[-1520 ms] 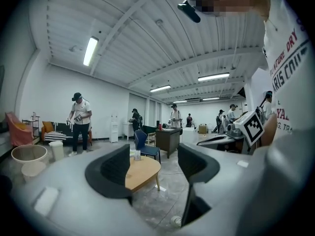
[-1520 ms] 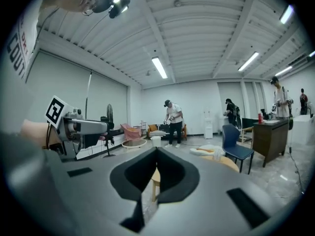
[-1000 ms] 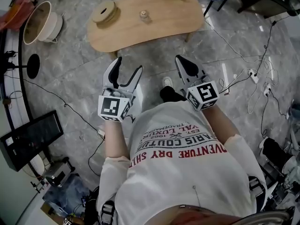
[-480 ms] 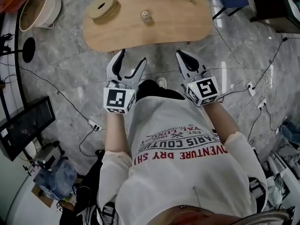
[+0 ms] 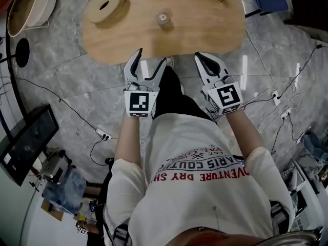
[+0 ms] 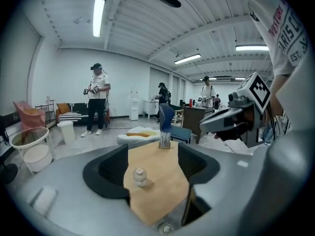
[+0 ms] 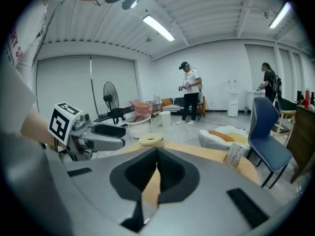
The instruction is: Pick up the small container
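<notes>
Near the top centre of the head view, the small container (image 5: 163,18) stands upright on the wooden table (image 5: 205,29), well apart from both grippers. The left gripper (image 5: 149,60) has its jaws wide and empty, framing the distant container, while the right gripper (image 5: 201,59) has its jaws together at the tips, empty.

Entry one, left gripper (image 5: 149,65): sat centre-left of the head view on a bare left forearm (image 5: 126,142), with its marker cube (image 5: 139,102) facing up and its jaws spread apart, gripping nothing. Entry two, right gripper (image 5: 201,59): sat centre-right, level with the first and apart from it, on a bare right forearm (image 5: 245,133), jaws closed tip to tip and empty. Both pointed toward the top of the frame.
</notes>
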`<state>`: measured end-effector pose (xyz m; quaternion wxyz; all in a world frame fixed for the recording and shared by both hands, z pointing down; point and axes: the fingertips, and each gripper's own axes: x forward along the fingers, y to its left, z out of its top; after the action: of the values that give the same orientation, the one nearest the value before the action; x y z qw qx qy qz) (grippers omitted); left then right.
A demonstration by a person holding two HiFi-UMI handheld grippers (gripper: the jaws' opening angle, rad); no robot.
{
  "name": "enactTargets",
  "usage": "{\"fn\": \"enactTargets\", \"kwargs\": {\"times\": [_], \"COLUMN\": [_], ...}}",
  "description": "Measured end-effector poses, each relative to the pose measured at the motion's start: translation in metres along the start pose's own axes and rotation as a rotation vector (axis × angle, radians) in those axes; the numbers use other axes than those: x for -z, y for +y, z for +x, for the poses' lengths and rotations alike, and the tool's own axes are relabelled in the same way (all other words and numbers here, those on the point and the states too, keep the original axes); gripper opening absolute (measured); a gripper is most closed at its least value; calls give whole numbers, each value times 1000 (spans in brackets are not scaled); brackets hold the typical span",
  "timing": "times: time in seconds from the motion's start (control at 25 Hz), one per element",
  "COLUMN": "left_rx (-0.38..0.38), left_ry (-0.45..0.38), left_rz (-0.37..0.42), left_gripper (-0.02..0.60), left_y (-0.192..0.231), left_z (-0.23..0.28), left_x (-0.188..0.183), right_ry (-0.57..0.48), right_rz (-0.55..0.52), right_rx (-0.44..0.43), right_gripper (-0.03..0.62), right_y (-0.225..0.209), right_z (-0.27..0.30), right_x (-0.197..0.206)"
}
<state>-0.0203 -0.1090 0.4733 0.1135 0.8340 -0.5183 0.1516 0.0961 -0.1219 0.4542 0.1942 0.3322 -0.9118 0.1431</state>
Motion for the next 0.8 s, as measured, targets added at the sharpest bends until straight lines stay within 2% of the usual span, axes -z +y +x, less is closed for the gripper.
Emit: {"fn": "enactTargets", "kwargs": {"times": [0.08,0.24,0.32,0.44,0.6,0.8], "left_rx": [25,77,80,74,20,-13], "left_ry": [11,21,43,67,28,49], "left_rz": [-22,-197,-235,-186,-108,-52], "left_gripper": [304,339,356,384,443,456], "left_y": [11,29,38,46,56,58], "left_z": [29,82,108,143,179,218], "left_x": [17,61,88,124,154,191], "right_ry": [15,41,47,53,42,34], "right_rz": [17,73,96,130,184,189], "right_rx": [-4,12,25,47,97,122], "right_gripper": [6,6,6,6,6,6], "right_y": [-14,-38,-50,-69,-92,-111], "right_z": [25,71,93,123,154,180], "right_x": [10,40,58,85,115,147]}}
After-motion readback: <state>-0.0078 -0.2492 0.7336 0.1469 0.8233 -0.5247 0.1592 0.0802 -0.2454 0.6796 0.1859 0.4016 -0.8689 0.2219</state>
